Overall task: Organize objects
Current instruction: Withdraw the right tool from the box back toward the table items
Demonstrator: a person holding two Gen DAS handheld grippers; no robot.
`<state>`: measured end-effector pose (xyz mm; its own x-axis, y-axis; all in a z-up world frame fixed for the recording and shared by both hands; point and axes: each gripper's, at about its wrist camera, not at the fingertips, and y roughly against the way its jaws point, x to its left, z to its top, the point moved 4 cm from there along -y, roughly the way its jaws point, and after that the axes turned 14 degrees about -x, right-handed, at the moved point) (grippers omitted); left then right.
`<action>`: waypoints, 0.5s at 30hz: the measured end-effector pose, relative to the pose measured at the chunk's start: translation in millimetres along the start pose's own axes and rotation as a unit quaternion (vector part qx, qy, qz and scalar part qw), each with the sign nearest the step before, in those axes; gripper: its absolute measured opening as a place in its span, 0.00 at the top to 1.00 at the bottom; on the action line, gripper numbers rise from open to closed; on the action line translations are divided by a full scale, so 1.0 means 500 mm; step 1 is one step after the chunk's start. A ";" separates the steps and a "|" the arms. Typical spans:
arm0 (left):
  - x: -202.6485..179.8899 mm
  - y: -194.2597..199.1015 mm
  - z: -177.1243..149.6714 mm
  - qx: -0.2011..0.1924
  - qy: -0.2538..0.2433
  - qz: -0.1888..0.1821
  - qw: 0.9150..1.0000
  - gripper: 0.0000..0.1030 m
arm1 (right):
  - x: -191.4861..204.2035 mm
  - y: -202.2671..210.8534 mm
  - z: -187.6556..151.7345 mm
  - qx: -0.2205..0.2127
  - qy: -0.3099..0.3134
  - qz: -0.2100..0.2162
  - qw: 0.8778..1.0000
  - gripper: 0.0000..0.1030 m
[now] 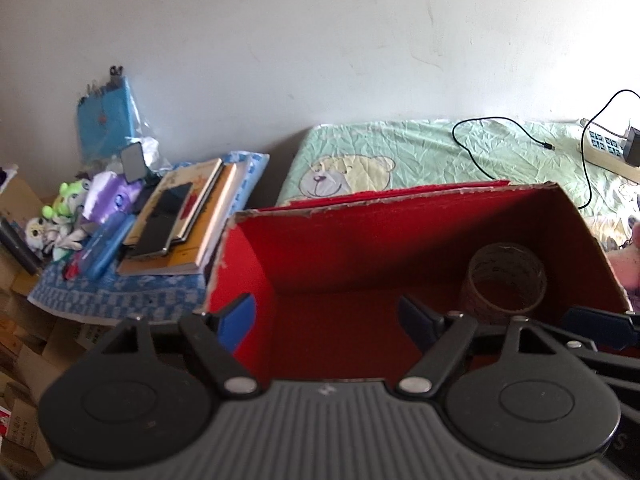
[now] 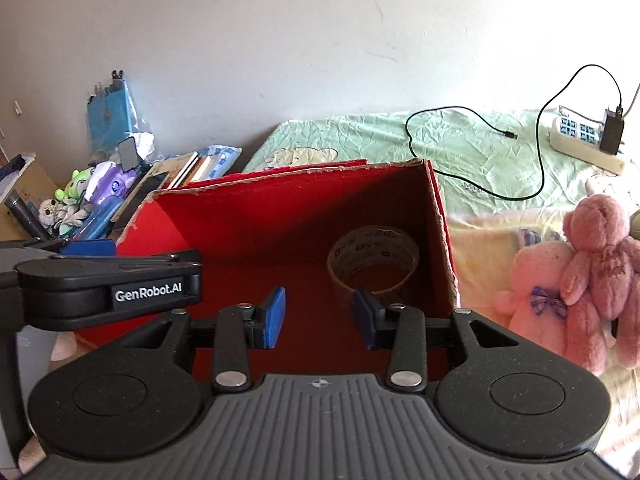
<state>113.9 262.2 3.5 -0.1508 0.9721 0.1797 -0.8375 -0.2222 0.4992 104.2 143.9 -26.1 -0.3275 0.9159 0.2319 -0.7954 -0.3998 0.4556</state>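
An open red cardboard box stands on the bed in front of both grippers. A roll of clear tape lies inside it at the right. My left gripper is open and empty, its fingers spread over the box's near left part. My right gripper is open and empty above the box's near edge, just in front of the tape. The left gripper's body also shows in the right wrist view. Two pink plush bears lie on the bed to the right of the box.
A side table with a blue cloth at the left holds stacked books, pens, small plush toys and a blue bag. A black cable and a power strip lie on the green bedsheet behind the box.
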 end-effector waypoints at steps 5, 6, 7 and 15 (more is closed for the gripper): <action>0.001 0.054 -0.006 -0.007 0.006 0.000 1.000 0.20 | -0.001 0.048 -0.003 -0.029 -0.005 0.000 1.000 0.57; 0.000 0.063 -0.007 -0.008 0.006 0.000 1.000 0.20 | -0.001 0.058 -0.004 -0.033 -0.007 0.000 0.999 0.55; -0.003 0.073 -0.009 -0.009 0.005 -0.001 1.000 0.20 | -0.003 0.066 -0.004 -0.036 -0.009 0.000 0.999 0.51; -0.026 0.149 -0.033 -0.010 0.000 -0.004 1.000 0.17 | -0.024 0.127 -0.015 -0.043 -0.039 0.003 0.998 0.50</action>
<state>44.6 234.4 24.4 -0.1450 0.9737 0.1758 -0.8487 -0.2137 0.4839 53.9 108.0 -6.5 -0.2939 0.9070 0.3017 -0.8361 -0.3969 0.3787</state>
